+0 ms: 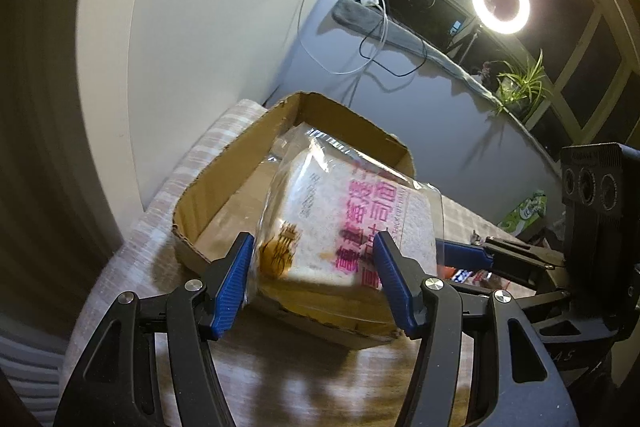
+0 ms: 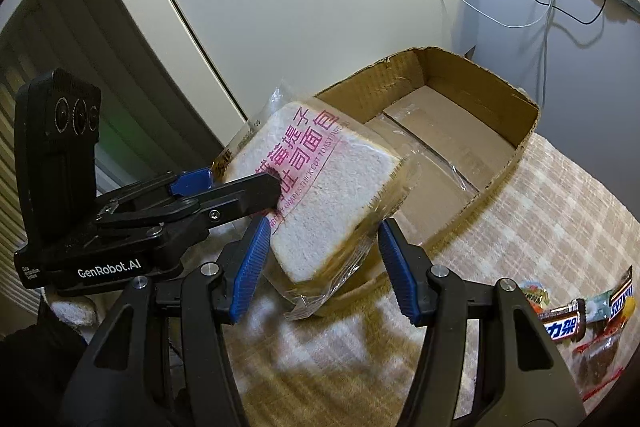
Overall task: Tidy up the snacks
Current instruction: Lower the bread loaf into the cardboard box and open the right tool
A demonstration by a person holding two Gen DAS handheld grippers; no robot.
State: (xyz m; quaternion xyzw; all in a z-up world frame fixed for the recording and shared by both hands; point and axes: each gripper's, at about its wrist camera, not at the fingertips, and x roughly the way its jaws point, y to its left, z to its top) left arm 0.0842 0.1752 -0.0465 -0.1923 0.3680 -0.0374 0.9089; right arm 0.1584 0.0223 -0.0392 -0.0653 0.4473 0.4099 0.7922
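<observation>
A clear bag of thick-cut toast with pink print (image 1: 352, 219) hangs in the air over the near edge of an open cardboard box (image 1: 200, 187). My left gripper (image 1: 316, 279) is shut on the bag's near end, one blue pad on each side. In the right wrist view the left gripper (image 2: 236, 183) pinches the bag (image 2: 320, 195) flat from the left. My right gripper (image 2: 320, 255) is open, its blue fingers (image 2: 400, 267) spread wide on either side of the bag's lower corner, not pressing it. The box (image 2: 500, 163) shows a bare bottom.
The box stands on a checked tablecloth (image 2: 520, 219). Several wrapped snacks, among them Snickers bars (image 2: 572, 323), lie at the right. A green packet (image 1: 524, 211) lies beyond the right gripper. A white wall and hanging cables (image 1: 380, 39) are behind the box.
</observation>
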